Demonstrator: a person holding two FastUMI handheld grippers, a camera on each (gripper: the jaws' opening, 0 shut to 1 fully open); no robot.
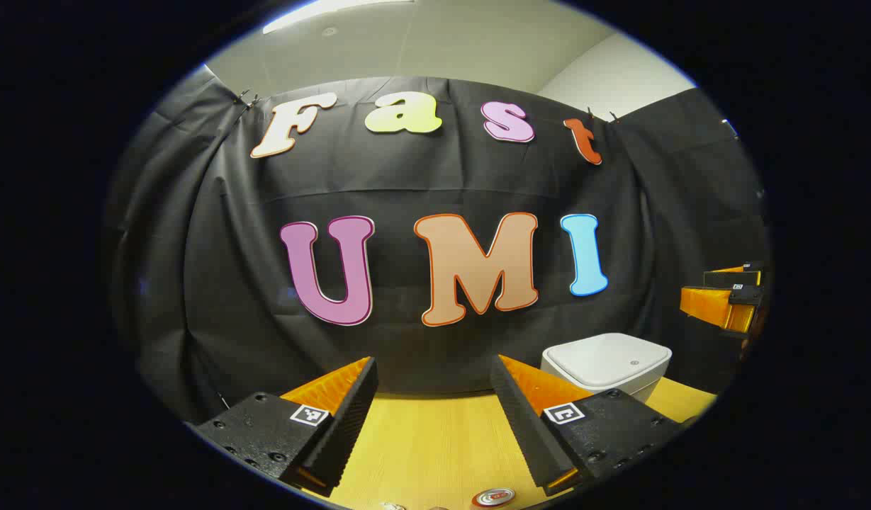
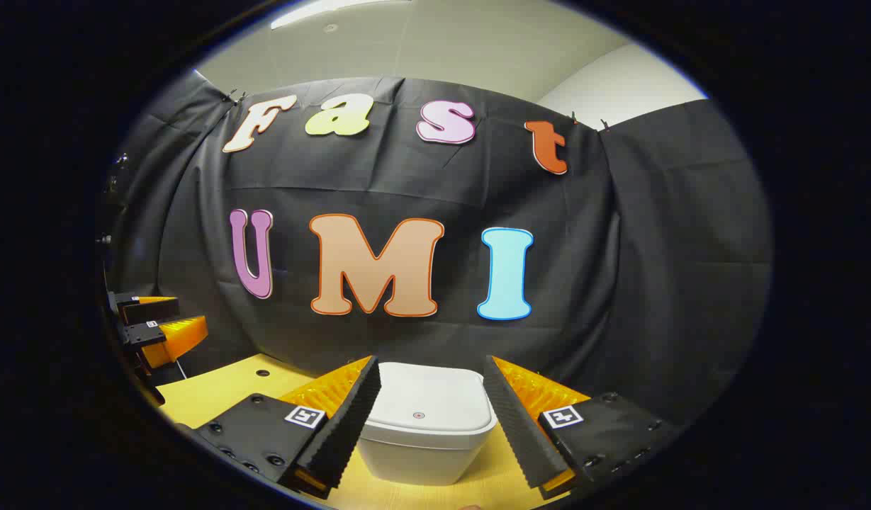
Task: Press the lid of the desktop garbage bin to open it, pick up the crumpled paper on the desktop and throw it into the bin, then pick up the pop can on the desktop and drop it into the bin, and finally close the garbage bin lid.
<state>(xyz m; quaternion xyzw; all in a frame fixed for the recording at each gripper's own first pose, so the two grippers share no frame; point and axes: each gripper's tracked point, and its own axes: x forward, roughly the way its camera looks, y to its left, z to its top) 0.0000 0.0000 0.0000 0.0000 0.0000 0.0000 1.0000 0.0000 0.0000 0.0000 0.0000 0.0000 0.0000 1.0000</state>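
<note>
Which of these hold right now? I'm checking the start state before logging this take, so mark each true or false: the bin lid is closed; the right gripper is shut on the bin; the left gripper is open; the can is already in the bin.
1. The lid of the garbage bin is closed. True.
2. The right gripper is shut on the bin. False: its fingers stand apart, and the bin sits beyond them on the table, untouched.
3. The left gripper is open. True: nothing lies between its fingers.
4. The pop can is already in the bin. False: its top shows on the table at the bottom edge of the left gripper view.
</note>
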